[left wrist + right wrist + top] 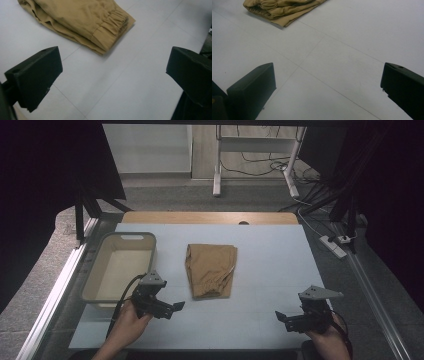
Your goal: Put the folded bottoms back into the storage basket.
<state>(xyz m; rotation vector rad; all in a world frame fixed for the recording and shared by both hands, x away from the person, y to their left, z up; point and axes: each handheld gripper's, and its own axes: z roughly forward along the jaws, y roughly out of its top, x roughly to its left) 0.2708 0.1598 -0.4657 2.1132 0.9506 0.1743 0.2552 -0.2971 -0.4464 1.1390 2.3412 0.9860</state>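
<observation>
The folded tan trousers (210,270) lie mid-bench, elastic waistband toward the person, just right of the grey bin (120,268). The left tool (176,307) hovers low near the garment's near-left corner, jaws spread wide, nothing between them. The right tool (281,316) sits well apart on the near right of the white bench (270,265), jaws likewise wide and empty.

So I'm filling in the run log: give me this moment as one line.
left gripper: open, empty | right gripper: open, empty | folded tan garment: mid-table, untouched | grey bin: left of garment, empty
</observation>
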